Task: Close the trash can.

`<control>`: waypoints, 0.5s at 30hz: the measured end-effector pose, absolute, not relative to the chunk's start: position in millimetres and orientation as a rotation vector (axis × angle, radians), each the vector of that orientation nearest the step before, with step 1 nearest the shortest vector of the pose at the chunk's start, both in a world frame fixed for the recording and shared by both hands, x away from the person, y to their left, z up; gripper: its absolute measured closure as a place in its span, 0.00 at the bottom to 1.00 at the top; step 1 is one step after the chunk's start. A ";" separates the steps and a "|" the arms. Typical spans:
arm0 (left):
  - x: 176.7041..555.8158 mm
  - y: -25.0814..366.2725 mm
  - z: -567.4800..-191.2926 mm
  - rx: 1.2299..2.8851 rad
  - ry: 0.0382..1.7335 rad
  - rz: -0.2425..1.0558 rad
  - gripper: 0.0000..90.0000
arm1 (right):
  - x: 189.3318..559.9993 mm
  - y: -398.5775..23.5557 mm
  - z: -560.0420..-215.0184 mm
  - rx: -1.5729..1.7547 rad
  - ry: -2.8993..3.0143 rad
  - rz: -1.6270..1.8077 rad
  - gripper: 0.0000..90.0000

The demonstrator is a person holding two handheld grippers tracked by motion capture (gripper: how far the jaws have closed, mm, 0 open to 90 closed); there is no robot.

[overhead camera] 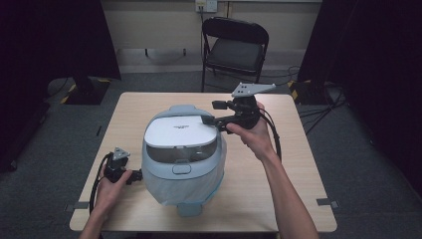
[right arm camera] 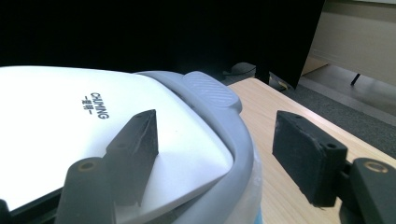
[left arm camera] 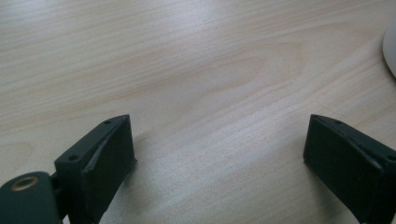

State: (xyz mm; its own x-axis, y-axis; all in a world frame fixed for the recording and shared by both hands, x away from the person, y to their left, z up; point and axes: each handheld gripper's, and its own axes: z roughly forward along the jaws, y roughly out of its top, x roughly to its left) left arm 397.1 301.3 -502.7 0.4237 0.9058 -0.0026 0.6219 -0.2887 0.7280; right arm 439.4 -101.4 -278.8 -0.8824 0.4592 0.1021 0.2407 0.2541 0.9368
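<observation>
With my right gripper [right arm camera: 215,154] gaping astride the rim of the pale-blue lidded plastic bin [overhead camera: 181,164] mid-table, I'd seat deeper before clamping; my left gripper [left arm camera: 219,154] idles open near the left edge.

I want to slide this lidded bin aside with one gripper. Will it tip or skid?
The bin looks like hollow plastic, so probably light. Its body is broad and squat, so likelier to skid than tip on the smooth wooden table. The bag liner draped outside may slip under a jaw.

surface: light wood table [overhead camera: 278,199] | on it: blue-grey lidded bin [overhead camera: 181,164], centre
</observation>
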 end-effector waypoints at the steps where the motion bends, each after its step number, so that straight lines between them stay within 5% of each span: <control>1: 397.1 301.3 -502.7 2.020 1.287 0.553 0.09 | 438.1 -101.3 -278.9 0.656 2.329 1.685 0.34; 15: 397.1 301.3 -502.7 2.020 1.287 0.552 0.09 | 411.8 -93.6 -283.5 0.660 2.352 1.642 0.32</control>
